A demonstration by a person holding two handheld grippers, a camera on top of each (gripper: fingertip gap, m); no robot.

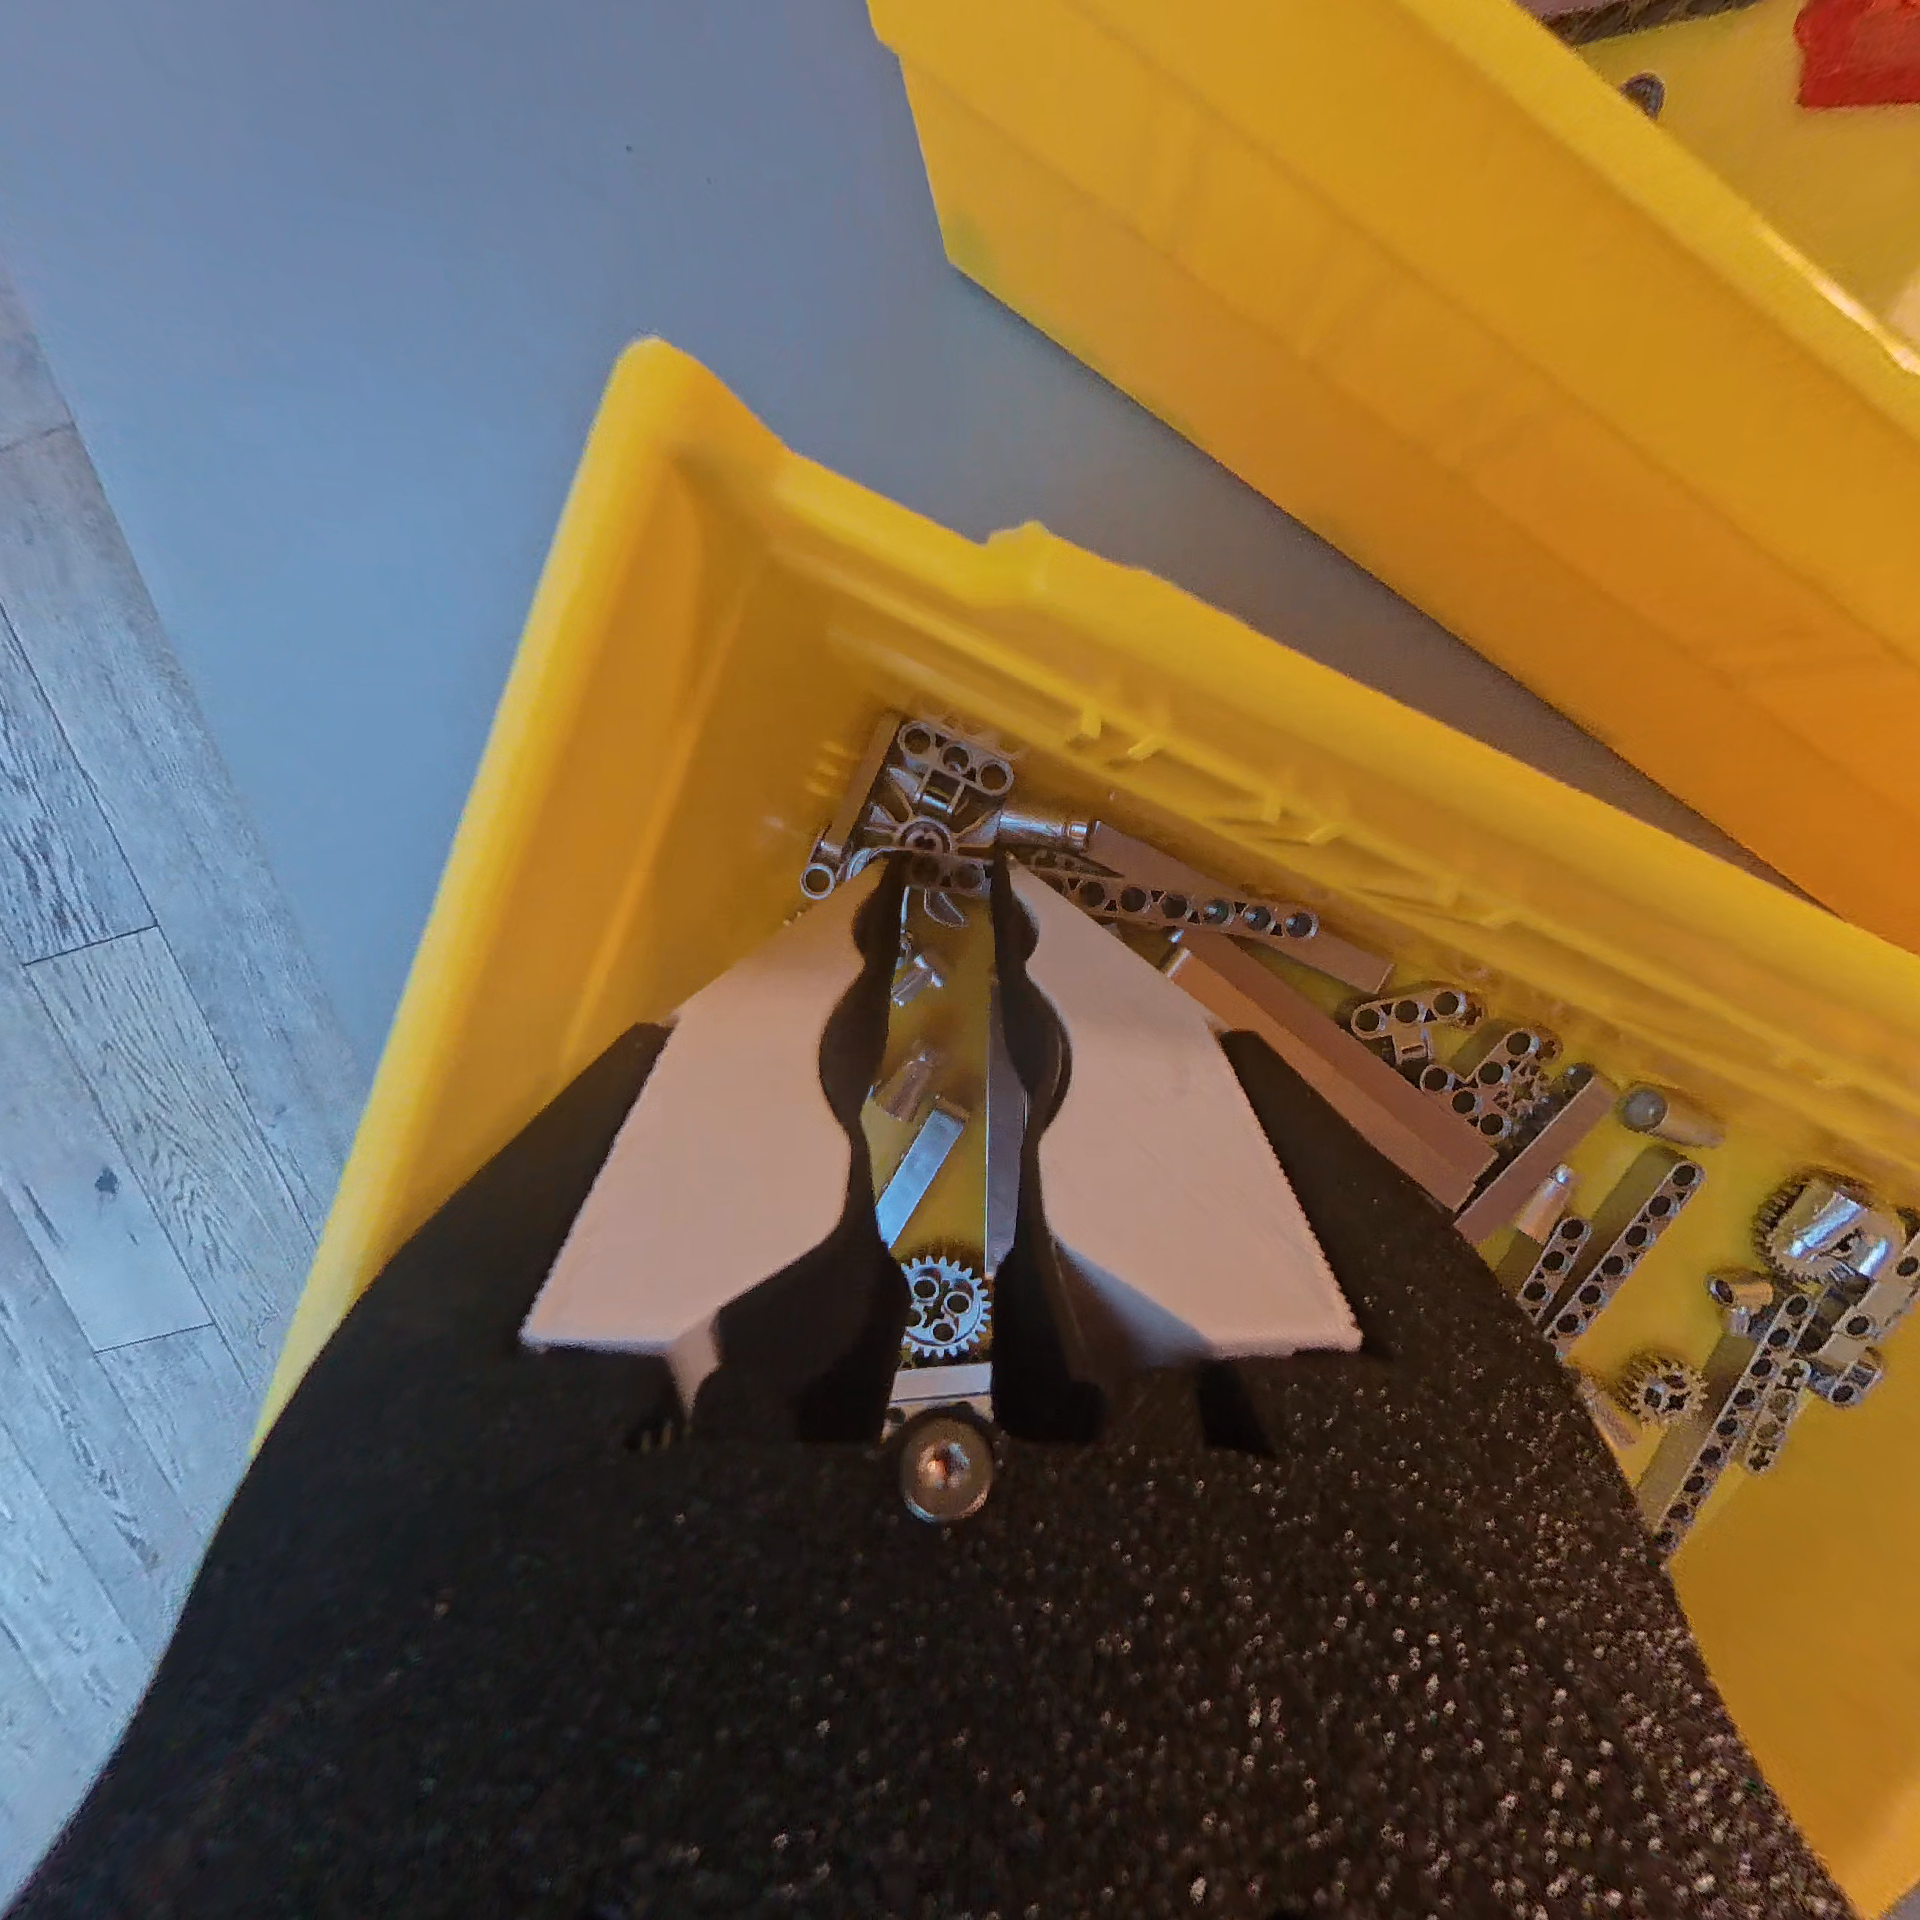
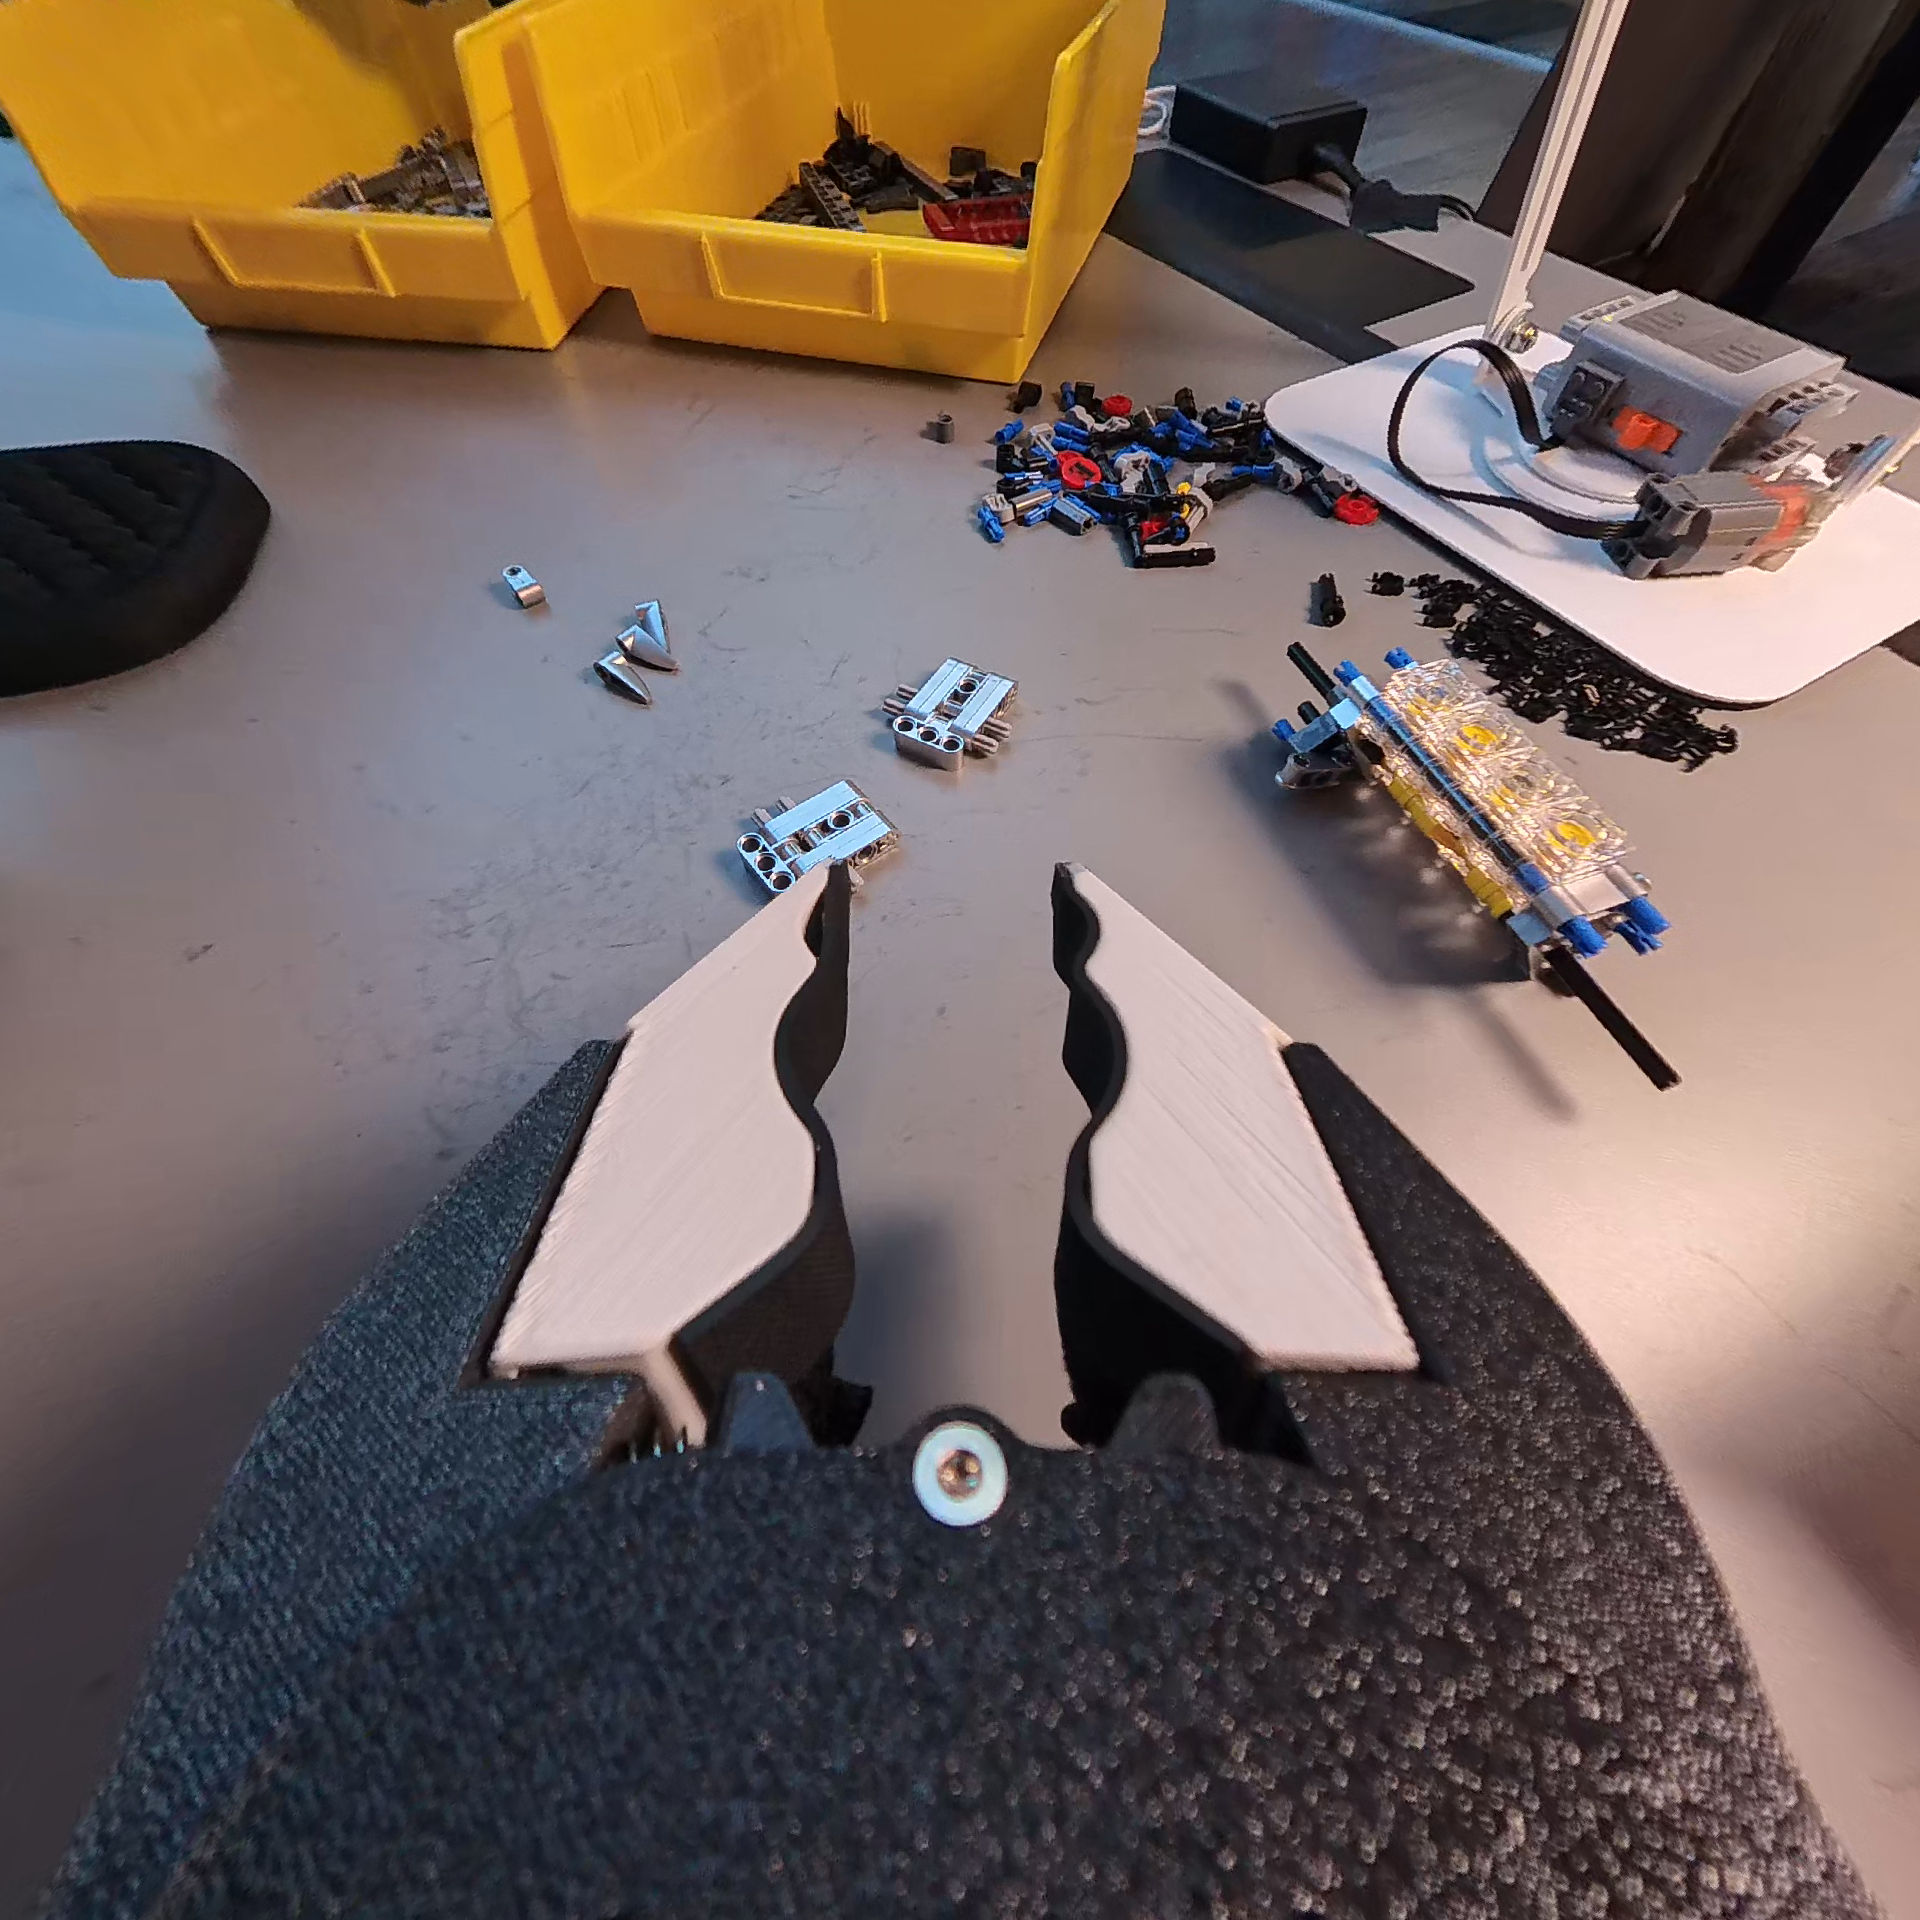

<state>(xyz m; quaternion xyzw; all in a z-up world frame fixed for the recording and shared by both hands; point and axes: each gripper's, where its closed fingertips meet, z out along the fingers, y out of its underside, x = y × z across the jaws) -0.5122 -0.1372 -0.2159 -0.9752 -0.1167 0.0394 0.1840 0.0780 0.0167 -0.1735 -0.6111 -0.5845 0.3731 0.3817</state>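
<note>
The left gripper (image 1: 940, 873) reaches into a yellow bin (image 1: 665, 665), jaws narrowly parted around a grey round piece (image 1: 925, 831); grip unclear. Closing squarely on it seems wise. The right gripper (image 2: 951, 883) hovers wide open, empty, just beside a grey block (image 2: 821, 836)

Bare table (image 2: 312, 1039) around right gripper (image 2: 951, 883); grey connector block (image 2: 821, 836) beside one fingertip; bin wall (image 1: 1039, 644) hems left gripper (image 1: 940, 873).
</note>
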